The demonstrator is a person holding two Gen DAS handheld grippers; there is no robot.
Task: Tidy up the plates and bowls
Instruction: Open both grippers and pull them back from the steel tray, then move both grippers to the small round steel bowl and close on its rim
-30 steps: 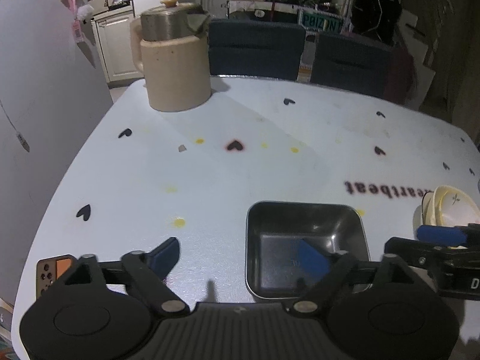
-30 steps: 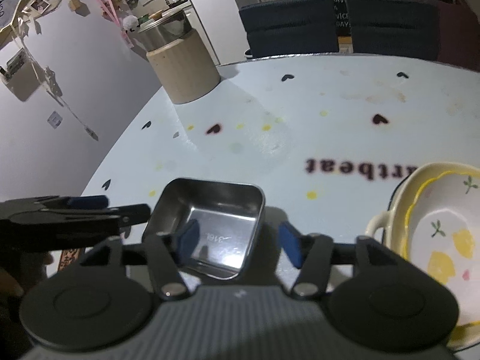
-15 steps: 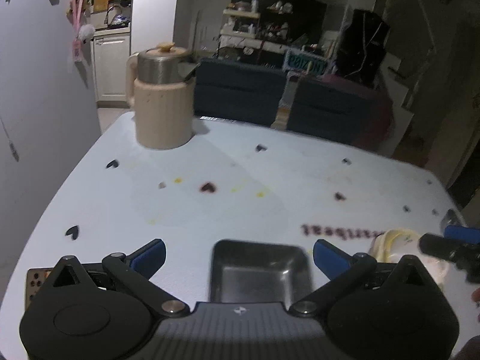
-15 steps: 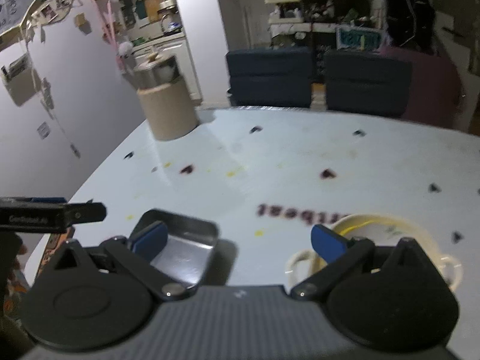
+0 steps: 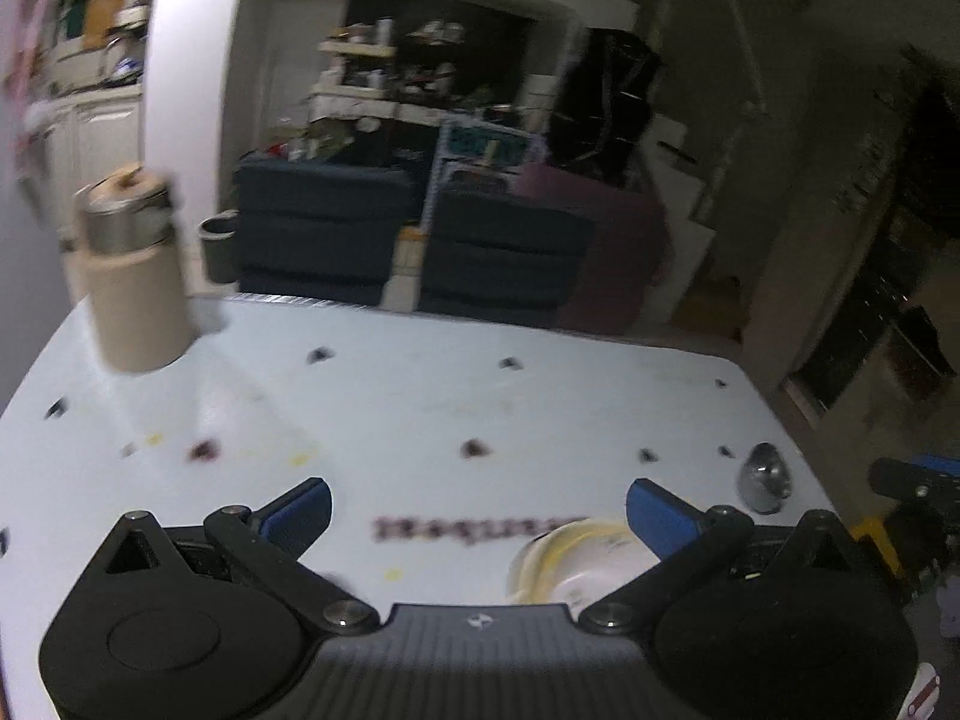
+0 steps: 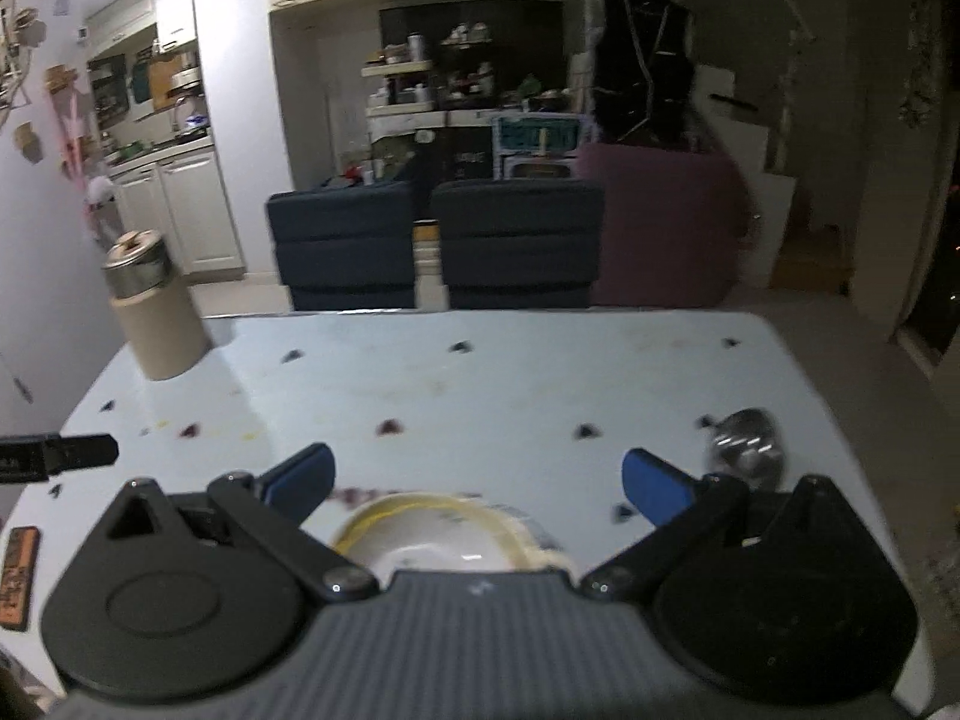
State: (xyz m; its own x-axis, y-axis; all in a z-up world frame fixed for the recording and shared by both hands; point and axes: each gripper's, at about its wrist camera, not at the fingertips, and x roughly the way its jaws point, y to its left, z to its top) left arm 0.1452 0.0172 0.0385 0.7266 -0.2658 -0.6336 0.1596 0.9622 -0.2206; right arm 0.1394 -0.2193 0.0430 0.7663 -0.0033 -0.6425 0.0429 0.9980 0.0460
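Observation:
A cream bowl with a yellow rim (image 6: 456, 531) sits on the pale table just under my right gripper (image 6: 477, 483), which is open and empty above it. The same bowl shows low right in the left wrist view (image 5: 576, 564), partly behind my left gripper (image 5: 477, 510), also open and empty. A small shiny metal bowl (image 6: 744, 447) lies near the table's right edge; it also shows in the left wrist view (image 5: 765, 477). The square metal tray is out of view.
A beige jug with a steel lid (image 6: 153, 315) stands at the table's far left corner. Two dark blue chairs (image 6: 438, 246) stand behind the far edge. An orange remote (image 6: 18, 576) lies at the near left edge. The table's right edge (image 6: 840, 438) is close.
Both grippers have risen, tilted up and swung right. The square metal tray has dropped out of both views. The small shiny bowl has come into view on the right.

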